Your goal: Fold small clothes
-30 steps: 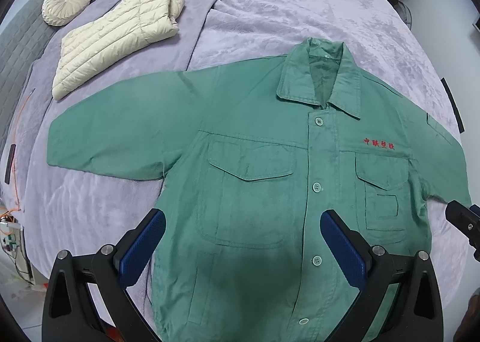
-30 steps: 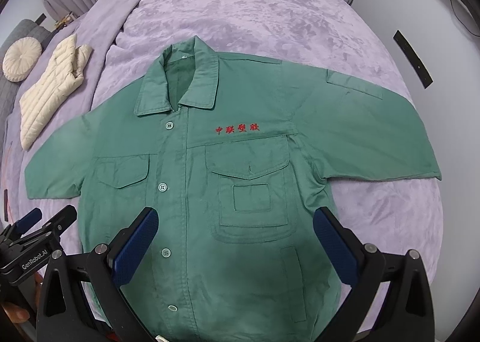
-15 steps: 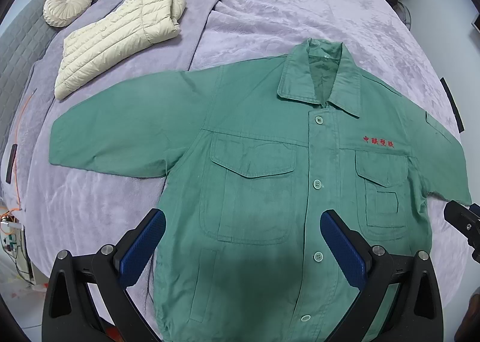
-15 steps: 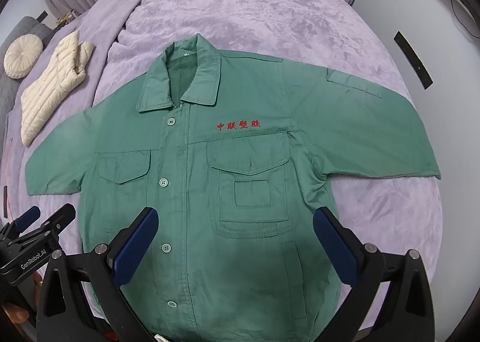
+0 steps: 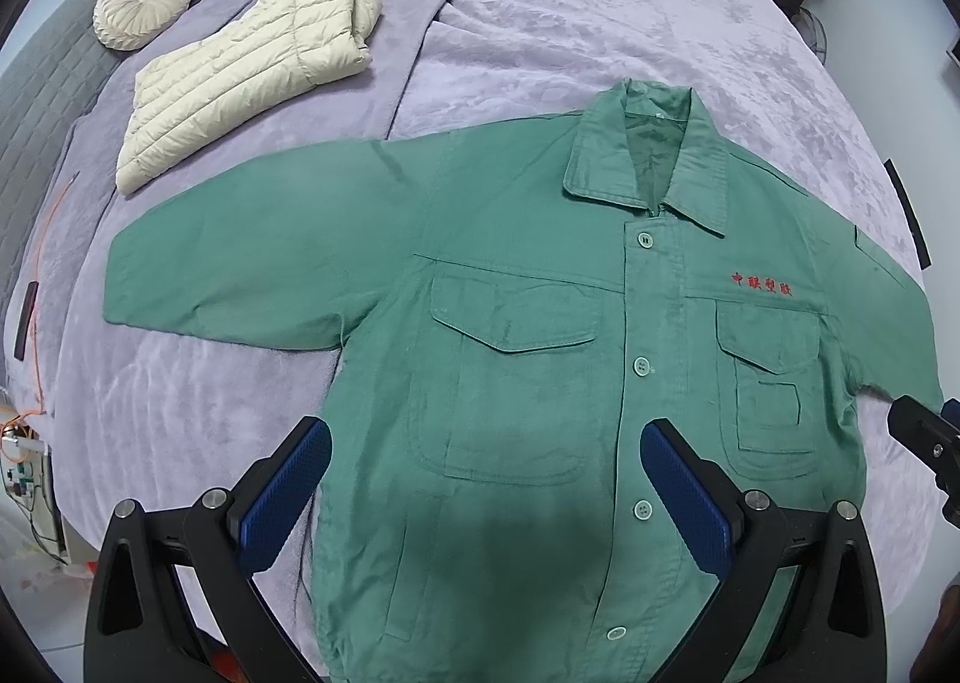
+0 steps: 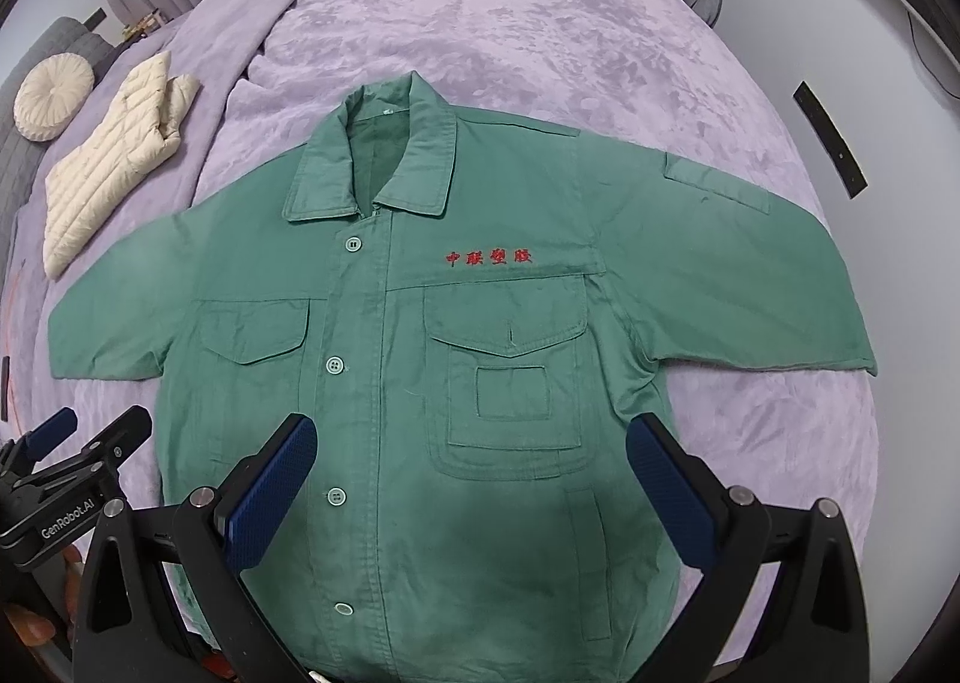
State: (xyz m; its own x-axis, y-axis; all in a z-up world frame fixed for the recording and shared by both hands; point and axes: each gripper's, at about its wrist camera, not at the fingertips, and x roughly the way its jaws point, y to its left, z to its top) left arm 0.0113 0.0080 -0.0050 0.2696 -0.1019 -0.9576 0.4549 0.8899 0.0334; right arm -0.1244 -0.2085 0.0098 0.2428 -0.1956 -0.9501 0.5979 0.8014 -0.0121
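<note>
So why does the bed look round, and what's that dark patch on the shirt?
Left wrist view: fisheye lens bows the bed; the patch on the green shirt is likely the tool's shadow. Right wrist view: same bowing, similar shadow near the hem.

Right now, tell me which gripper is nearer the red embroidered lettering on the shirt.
Right. The right gripper hovers open almost straight below the red lettering; the left gripper hovers open over the other chest pocket, across the button placket.
</note>
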